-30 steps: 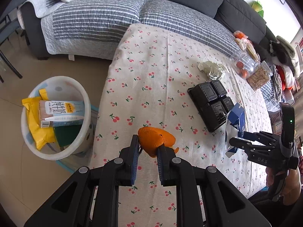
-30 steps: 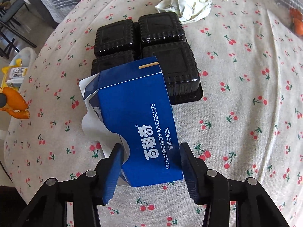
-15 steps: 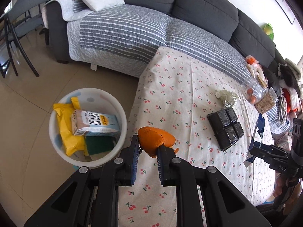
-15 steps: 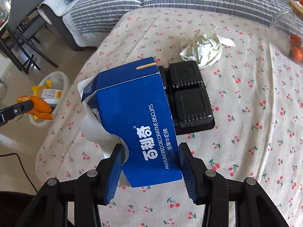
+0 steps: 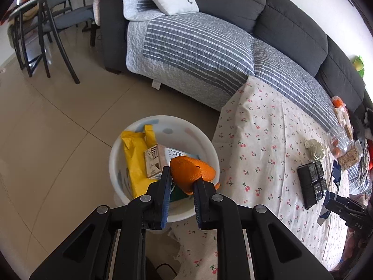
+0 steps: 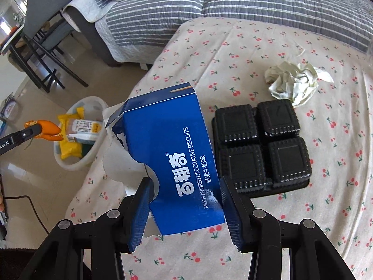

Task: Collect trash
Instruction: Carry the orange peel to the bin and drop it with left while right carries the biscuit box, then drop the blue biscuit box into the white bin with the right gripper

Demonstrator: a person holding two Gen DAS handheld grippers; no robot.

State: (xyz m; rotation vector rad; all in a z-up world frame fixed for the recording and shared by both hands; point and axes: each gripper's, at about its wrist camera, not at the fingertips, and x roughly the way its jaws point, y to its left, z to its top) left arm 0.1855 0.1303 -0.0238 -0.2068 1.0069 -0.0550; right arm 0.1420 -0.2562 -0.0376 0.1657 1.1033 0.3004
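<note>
Living room, tiled floor, grey sofa behind; a low counter point(image 6: 256, 53) under a cherry-print cloth carries what litter is left. Landmark for everything below: the white bin point(image 5: 160, 122) on the floor, just off the counter's end.

Left tongs point(image 5: 179, 182): closed to a narrow gap on a piece of orange peel point(image 5: 190, 170), held right over the bin's mouth. Peel looks light, leathery, curled, a bit waxy; pinched across the curl it sits firm. My guess is it will drop clean once let go. Bin already holds a yellow packet point(image 5: 135, 161) and a small carton point(image 5: 152, 161).

Right tongs point(image 6: 186, 206): about half spread, clamped on the bottom end of a torn blue biscuit box point(image 6: 172, 154), raised over the counter, well away from the bin. Thin card, empty by the look of it, very light, crushes easily; the ripped edge is weak, so the grip on the intact lower end suits it.

Left on the counter, farther from the bin than the box: a black plastic tray point(image 6: 261, 144), stiff-rimmed but flimsy, best taken by an edge; beyond it, a crumpled wrapper point(image 6: 293, 81), soft, springy, grab the bulk.
</note>
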